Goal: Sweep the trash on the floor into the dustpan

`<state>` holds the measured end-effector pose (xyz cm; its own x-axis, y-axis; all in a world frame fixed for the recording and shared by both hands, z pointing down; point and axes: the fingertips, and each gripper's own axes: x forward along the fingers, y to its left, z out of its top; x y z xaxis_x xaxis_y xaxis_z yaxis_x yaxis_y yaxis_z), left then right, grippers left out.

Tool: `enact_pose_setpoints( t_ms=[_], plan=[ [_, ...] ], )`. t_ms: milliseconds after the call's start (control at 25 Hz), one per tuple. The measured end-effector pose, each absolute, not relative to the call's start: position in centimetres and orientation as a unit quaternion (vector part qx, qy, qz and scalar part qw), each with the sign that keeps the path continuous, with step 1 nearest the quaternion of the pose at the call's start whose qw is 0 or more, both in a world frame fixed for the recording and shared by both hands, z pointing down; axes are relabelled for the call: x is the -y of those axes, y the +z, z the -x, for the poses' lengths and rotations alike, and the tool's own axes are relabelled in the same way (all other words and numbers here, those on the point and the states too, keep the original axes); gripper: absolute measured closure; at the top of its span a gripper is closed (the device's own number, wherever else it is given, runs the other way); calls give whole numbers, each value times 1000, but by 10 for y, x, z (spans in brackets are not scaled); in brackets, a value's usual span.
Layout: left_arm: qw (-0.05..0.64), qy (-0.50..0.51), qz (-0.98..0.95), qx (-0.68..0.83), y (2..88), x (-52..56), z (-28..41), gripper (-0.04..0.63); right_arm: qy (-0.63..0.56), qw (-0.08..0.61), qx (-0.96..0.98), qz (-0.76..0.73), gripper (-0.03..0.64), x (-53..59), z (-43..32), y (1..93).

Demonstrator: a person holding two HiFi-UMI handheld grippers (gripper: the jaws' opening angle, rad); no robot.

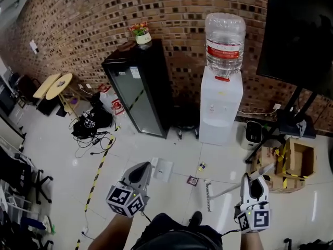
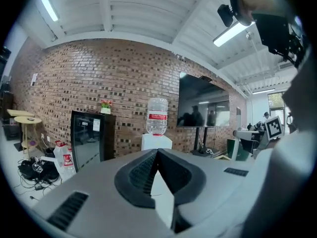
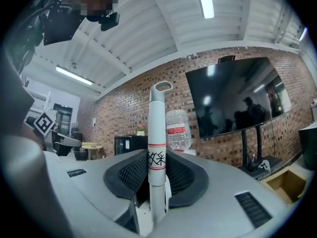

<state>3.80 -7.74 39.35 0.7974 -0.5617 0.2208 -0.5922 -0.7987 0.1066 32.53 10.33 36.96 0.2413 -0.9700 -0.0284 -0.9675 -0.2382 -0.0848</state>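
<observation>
My right gripper (image 1: 253, 179) (image 3: 157, 158) is shut on a white broom handle (image 3: 157, 133) with red bands and black characters, which rises upright between the pads. In the head view the broom handle (image 1: 229, 190) slants down left to the white brush head (image 1: 208, 196) on the floor. My left gripper (image 1: 146, 171) (image 2: 158, 153) has its jaws together on a thin white piece (image 2: 165, 197), seemingly the dustpan's handle. The white dustpan (image 1: 163, 170) lies just right of its tips. Two small bits of trash (image 1: 192, 180) (image 1: 201, 166) sit on the tiles between dustpan and brush.
Against the brick wall stand a black glass-door cabinet (image 1: 138, 90) and a white water dispenser (image 1: 221, 105). A TV stand (image 1: 291, 121) and an open cardboard box (image 1: 299, 158) are at right. Cables (image 1: 91, 126) and a yellow-black tape line (image 1: 99, 171) lie left. My shoe (image 1: 195, 219) is below.
</observation>
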Motion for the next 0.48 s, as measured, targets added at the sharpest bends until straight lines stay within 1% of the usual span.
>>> enact_pose_setpoints(
  t_ms=[160,280,480],
  plan=[
    [71,102,-944,306,405,104,-66,589,-31,36,-621,782,486,-70,-351,408],
    [75,115,-939,314,437,131,-78,589,-52,21,-616,786,486,-52,-367,443],
    [72,118,-940,313,476,172,-90,589,-65,15,-596,800,486,-17,-385,485]
  ],
)
